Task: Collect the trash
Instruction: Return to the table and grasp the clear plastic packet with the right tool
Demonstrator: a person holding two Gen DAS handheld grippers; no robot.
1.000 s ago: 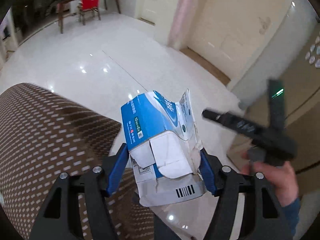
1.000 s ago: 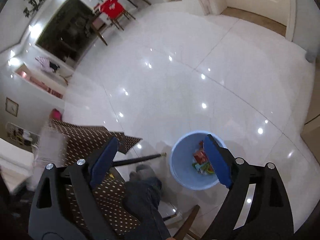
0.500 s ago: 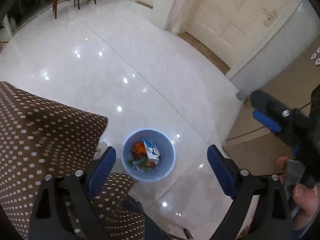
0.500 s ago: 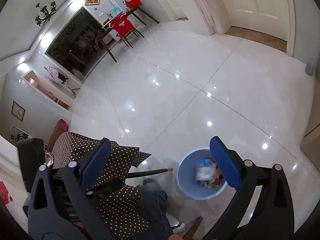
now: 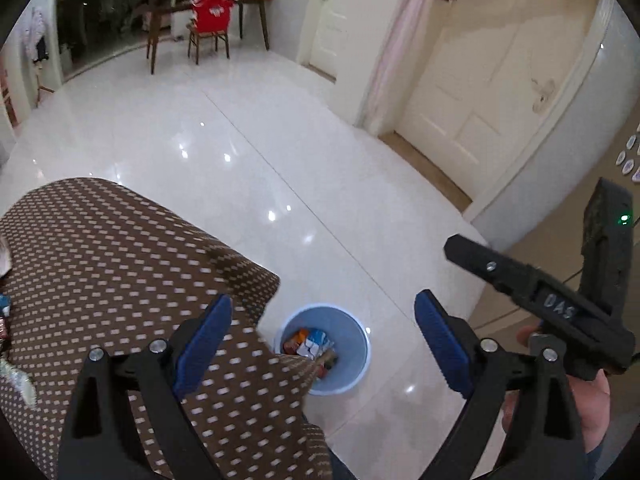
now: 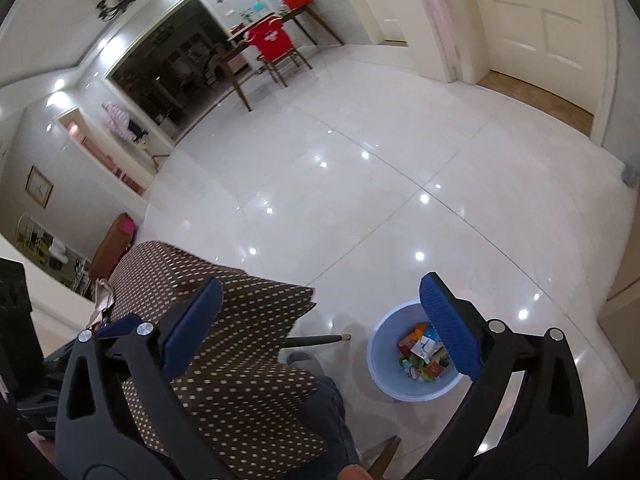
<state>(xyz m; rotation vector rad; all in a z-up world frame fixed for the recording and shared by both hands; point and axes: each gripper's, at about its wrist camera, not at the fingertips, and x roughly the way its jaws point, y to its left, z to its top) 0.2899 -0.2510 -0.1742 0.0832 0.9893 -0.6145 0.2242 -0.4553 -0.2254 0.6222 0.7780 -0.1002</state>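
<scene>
A pale blue bin [image 5: 354,374] stands on the floor beside the table, with several wrappers inside. A blue-and-white carton [image 5: 316,340] lies on top of them. My left gripper [image 5: 323,299] hangs high above the bin, open and empty. My right gripper [image 6: 320,280] is also open and empty, up and to the left of the bin [image 6: 380,378]. The trash [image 6: 420,354] shows past its right finger. A hand [image 5: 592,404] holds the right gripper at the left view's right edge. Crumpled wrappers [image 5: 14,378] lie at the table's left edge.
A brown cloth with white dots [image 5: 100,264] covers the table corner next to the bin. A person's leg and shoe [image 6: 306,360] and a chair leg [image 6: 316,339] lie between table and bin. Glossy white floor [image 5: 240,152] runs to a red chair [image 5: 210,20] and a door [image 5: 480,92].
The left gripper held the carton a second ago; its jaws spread and the carton now lies in the bin. Both grippers have risen and the bin looks smaller.
</scene>
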